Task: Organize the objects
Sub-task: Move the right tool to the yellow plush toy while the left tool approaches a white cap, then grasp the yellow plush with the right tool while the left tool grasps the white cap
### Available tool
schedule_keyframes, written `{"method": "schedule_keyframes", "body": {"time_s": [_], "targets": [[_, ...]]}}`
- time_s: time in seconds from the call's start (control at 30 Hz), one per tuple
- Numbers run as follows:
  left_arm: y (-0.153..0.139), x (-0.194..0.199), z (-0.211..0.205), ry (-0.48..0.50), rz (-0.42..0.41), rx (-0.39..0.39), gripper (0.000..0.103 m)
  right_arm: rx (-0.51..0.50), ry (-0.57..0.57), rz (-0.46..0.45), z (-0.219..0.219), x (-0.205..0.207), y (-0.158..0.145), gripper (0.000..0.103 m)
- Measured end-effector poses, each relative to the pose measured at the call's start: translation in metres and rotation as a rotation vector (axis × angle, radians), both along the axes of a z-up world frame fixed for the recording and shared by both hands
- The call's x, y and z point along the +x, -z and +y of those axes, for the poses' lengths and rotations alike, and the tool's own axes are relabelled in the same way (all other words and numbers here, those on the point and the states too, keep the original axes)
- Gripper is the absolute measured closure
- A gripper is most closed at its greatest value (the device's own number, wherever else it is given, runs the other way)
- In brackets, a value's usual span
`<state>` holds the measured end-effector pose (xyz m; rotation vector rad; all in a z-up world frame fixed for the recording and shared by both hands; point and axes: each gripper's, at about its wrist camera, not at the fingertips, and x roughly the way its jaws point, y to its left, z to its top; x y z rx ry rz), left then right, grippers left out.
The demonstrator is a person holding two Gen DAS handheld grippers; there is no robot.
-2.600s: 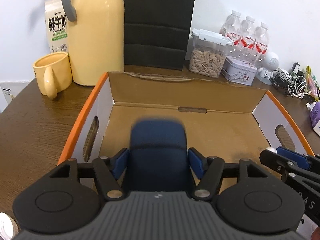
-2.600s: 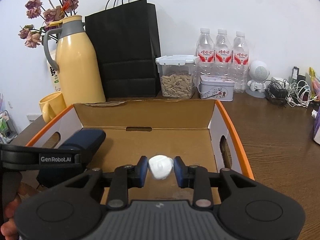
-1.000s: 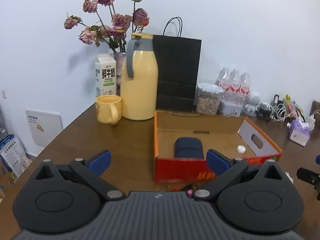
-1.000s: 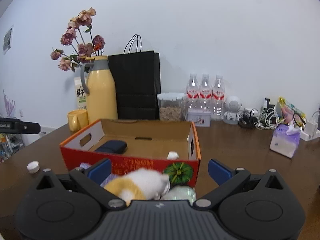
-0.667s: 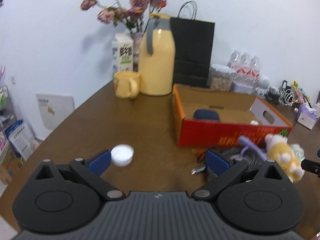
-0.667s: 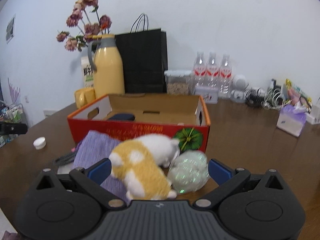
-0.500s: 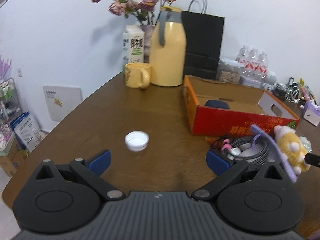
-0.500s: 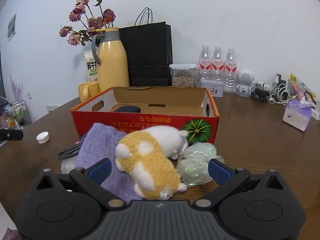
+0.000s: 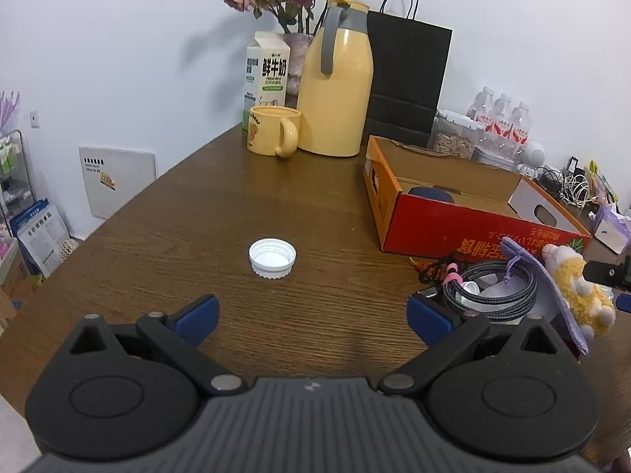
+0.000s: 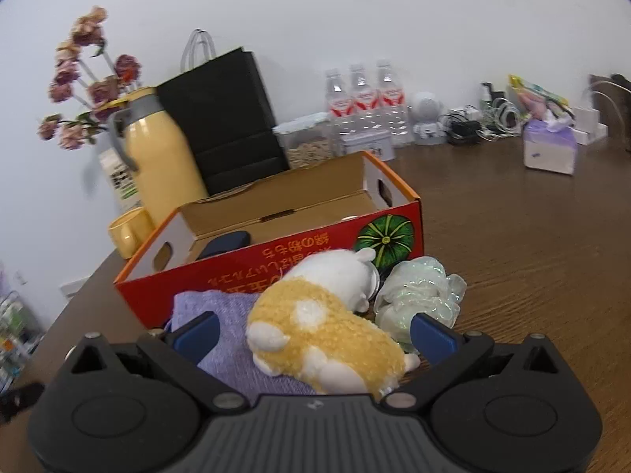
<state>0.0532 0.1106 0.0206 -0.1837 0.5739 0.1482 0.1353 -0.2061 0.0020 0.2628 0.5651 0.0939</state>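
Left gripper (image 9: 311, 313) was spread wide and empty over bare wood, aimed at a white bottle cap (image 9: 272, 256) lying open side up on the table (image 9: 221, 213), well apart from the box.

Right gripper (image 10: 313, 329) was also wide open, holding nothing, its fingers flanking a yellow-and-white plush toy (image 10: 327, 323) without visibly touching it. The plush lay partly on a purple cloth pouch (image 10: 221, 315), just beside an iridescent crumpled wrapper (image 10: 422, 295).

All three sat against the near wall of the red cardboard box (image 10: 276, 260); a dark blue case (image 10: 224, 244) lay inside (mostly hidden by the wall). A coiled grey cable (image 9: 493, 283) lay beside the pouch.
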Motion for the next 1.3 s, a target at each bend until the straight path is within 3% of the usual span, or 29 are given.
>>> {"method": "schedule_keyframes", "body": {"time_s": [0.27, 0.57, 0.63, 1.03, 1.3], "targets": [[0.006, 0.001, 0.02, 0.004, -0.012, -0.05, 0.0, -0.017, 0.081, 0.064, 0.012, 0.024, 0.01, 0.0], [0.015, 0.006, 0.038, -0.02, 0.003, -0.075, 0.0, -0.032, 0.032, 0.131, 0.015, 0.047, 0.023, 0.001], [0.018, 0.008, 0.04, -0.025, 0.013, -0.074, 0.0, -0.02, 0.013, 0.143, 0.013, 0.048, 0.027, 0.007], [0.024, 0.034, 0.04, -0.052, 0.045, -0.011, 0.0, -0.044, -0.095, 0.061, 0.009, 0.036, 0.027, 0.02], [0.033, 0.071, 0.041, -0.083, 0.099, 0.048, 0.0, -0.073, -0.145, 0.006, 0.011, 0.025, 0.024, 0.023]]}}
